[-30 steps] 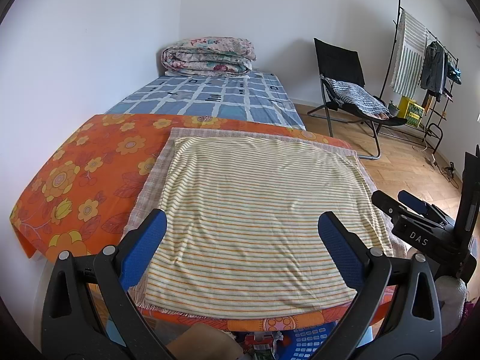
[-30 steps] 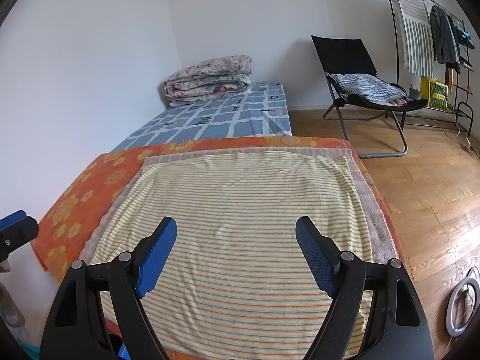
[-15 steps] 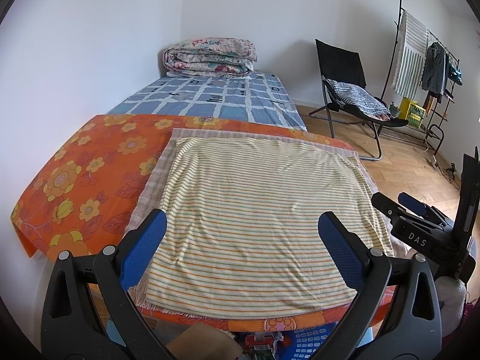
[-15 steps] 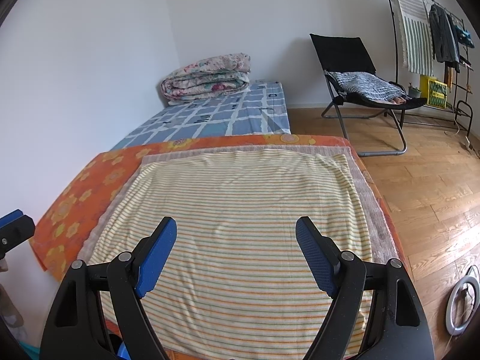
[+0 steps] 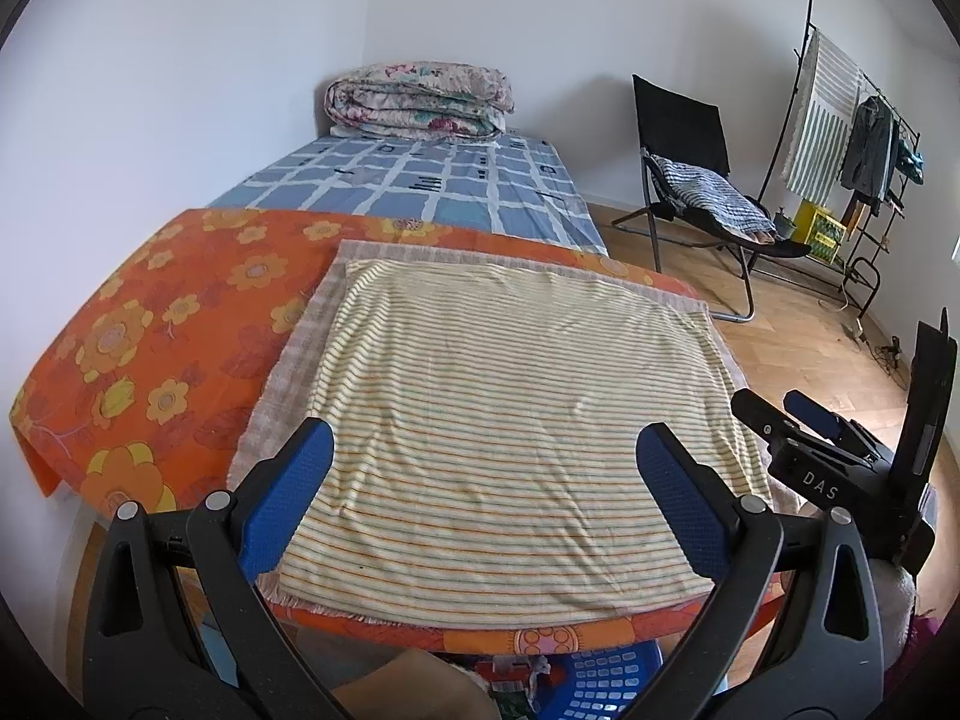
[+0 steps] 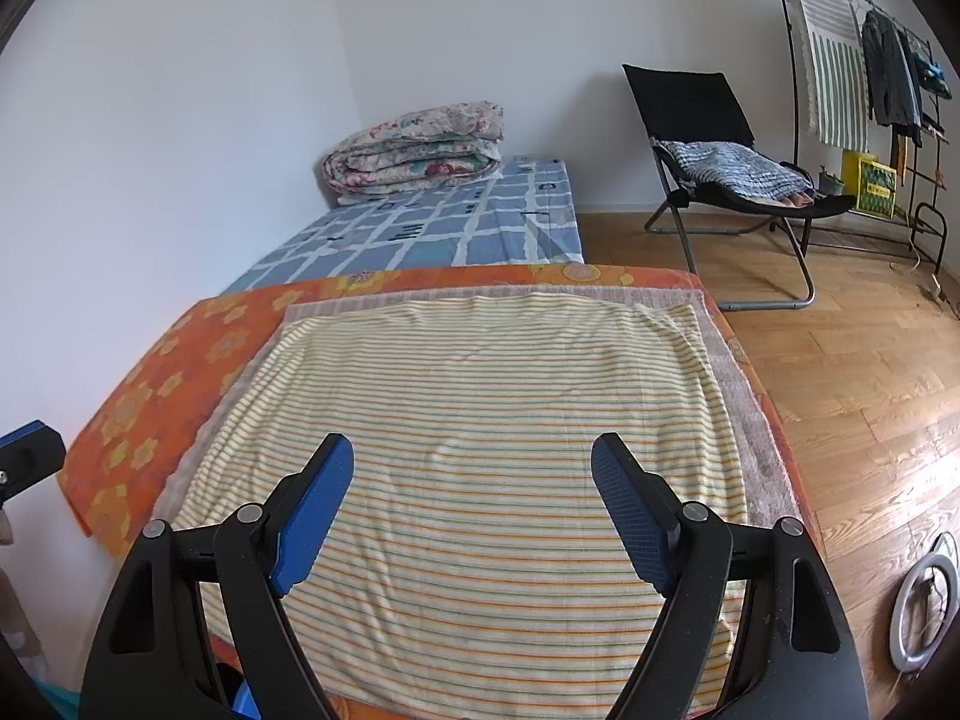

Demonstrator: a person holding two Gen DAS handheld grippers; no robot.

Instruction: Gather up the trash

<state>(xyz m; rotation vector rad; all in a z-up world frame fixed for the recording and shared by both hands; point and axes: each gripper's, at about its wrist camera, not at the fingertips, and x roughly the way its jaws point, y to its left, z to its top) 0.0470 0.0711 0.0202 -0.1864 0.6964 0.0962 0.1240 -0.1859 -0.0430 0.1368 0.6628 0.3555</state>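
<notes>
No trash lies on the striped yellow cloth, which is spread flat over an orange flowered cover. My left gripper hovers open above the cloth's near edge, nothing between its blue pads. My right gripper also stands open and empty over the cloth. In the left wrist view the right gripper shows at the right edge of the cloth. A blue perforated basket with some small coloured items beside it peeks out below the near edge of the table.
Beyond the table lies a bed with a blue checked sheet and a folded floral quilt. A black folding chair and a clothes rack stand on the wooden floor to the right. A white ring lies on the floor.
</notes>
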